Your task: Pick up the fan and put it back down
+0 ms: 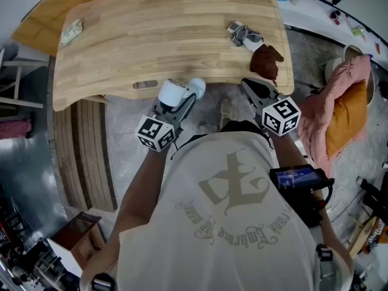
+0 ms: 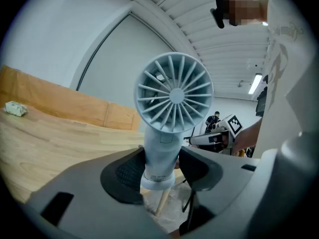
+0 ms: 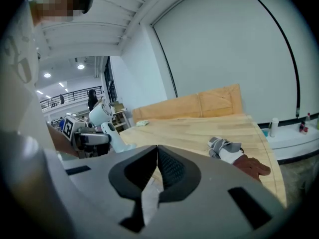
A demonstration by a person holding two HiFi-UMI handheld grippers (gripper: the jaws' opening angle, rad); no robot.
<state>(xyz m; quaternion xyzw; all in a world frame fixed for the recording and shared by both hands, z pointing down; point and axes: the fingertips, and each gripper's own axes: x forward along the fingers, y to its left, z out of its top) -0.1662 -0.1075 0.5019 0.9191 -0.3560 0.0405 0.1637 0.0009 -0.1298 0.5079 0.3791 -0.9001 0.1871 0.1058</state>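
Two claws are seen at the near edge of the wooden counter (image 1: 170, 35). The small white handheld fan (image 2: 172, 97) is clamped low on its handle between the pads of the left claw (image 2: 160, 169). It is held upright and clear of the wood, and floor can be seen beneath its base. The right claw (image 3: 155, 169) is clenched on nothing, off to the side.

The main risk is judged to be the put-down. If the fan were lowered from this spot, the edge could be missed and the fan dropped to the floor. Because a smooth round handle is gripped far below a heavier head, the fan could pivot in the pads. Once released on its narrow base, it could be toppled.
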